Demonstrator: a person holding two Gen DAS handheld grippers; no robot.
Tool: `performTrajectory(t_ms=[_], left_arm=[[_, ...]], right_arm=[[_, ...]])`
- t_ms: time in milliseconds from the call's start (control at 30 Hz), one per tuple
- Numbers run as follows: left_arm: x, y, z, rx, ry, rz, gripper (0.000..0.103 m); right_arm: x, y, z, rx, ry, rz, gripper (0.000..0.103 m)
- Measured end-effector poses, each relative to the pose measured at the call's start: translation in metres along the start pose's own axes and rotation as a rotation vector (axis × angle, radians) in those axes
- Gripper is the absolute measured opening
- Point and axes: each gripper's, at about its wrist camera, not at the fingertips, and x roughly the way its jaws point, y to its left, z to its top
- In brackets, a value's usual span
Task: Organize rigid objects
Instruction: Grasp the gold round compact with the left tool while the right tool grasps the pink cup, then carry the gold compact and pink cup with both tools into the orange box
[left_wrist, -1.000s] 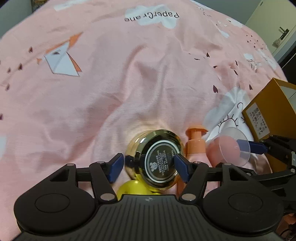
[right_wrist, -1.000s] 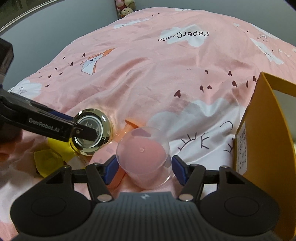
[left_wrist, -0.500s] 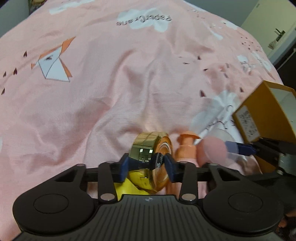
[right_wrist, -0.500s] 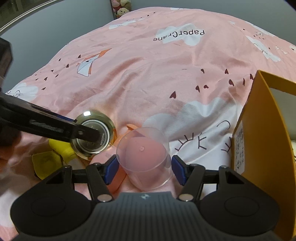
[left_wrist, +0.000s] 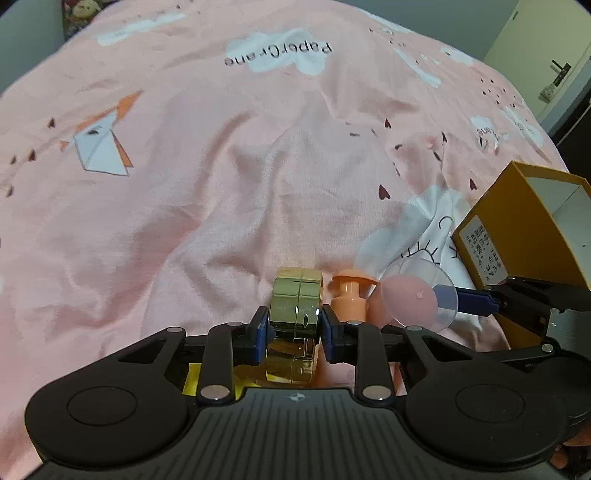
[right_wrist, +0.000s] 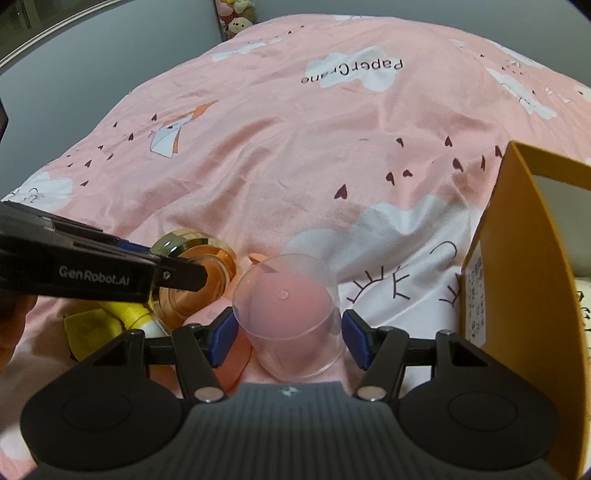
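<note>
Hidden: my left tool (left_wrist: 293, 326) covers the lower half of the gold jar (left_wrist: 295, 295); what is inside it I cannot tell.
Cut off: the yellow box (right_wrist: 517, 258) runs off the right edge of the right wrist view; only a white inner wall shows.
Hard to make out: a yellow object (right_wrist: 92, 326) at lower left of that view, half under my left tool.
Left tool: its jaws have just been closing and now clench the gold jar by its flat faces, edge-on at lower centre.
Right tool (right_wrist: 286, 336): blue pads stand either side of the clear cup (right_wrist: 291, 314); whether they press it I cannot tell.
Clear cup: upside down, tinted pink.
Orange pump bottle (left_wrist: 349, 295): on the bed (left_wrist: 221, 184), between jar and cup.
</note>
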Motion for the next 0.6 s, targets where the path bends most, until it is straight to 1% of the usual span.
performTrajectory(t_ms=[133,233,400,500,600], left_arm=[[-0.023,-0.003,-0.003,-0.016,-0.042,-0.003,0.031],[-0.047,-0.009,-0.003,-0.029,-0.080,-0.016,0.031],[-0.090,-0.029,-0.002,-0.016,-0.150,-0.054,0.031],[-0.112,-0.047,0.002,0.009,-0.189,-0.081,0.031],[-0.125,-0.070,0.007,0.047,-0.206,-0.129,0.031]], right_arm=[[-0.016,0.003,0.001,-0.017,-0.035,0.006,0.061],[-0.033,0.004,0.005,-0.017,-0.052,0.039,0.061],[-0.071,0.006,0.011,-0.041,-0.100,0.079,0.061],[-0.102,-0.006,0.016,-0.033,-0.127,0.110,0.061],[-0.134,-0.028,0.019,-0.017,-0.147,0.128,0.061]])
